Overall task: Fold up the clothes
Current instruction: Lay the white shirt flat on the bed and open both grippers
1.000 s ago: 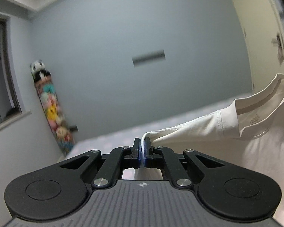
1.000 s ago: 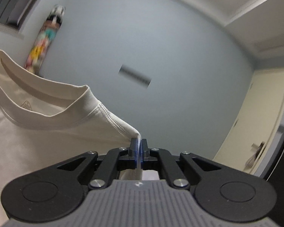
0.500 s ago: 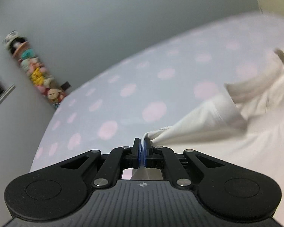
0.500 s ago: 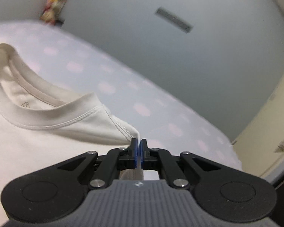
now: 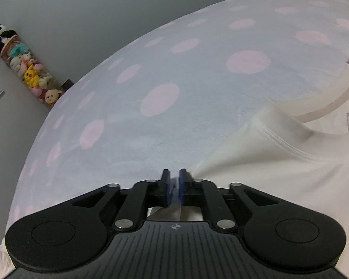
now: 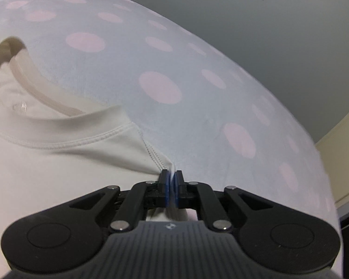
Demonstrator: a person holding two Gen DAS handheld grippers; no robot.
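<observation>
While my left gripper is opening its jaws, a blurred bit of the cream T-shirt is lying loose in the gap. My right gripper is also opening, its pads barely parted around the shoulder seam. Beyond both, the shirt is lying collar-up across the polka-dot bedsheet.

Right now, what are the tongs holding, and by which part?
Both tongs are opening on the cream T-shirt at its shoulders: right tongs still pinch the shoulder seam tip; left tongs have parted, fabric loose between them.
</observation>
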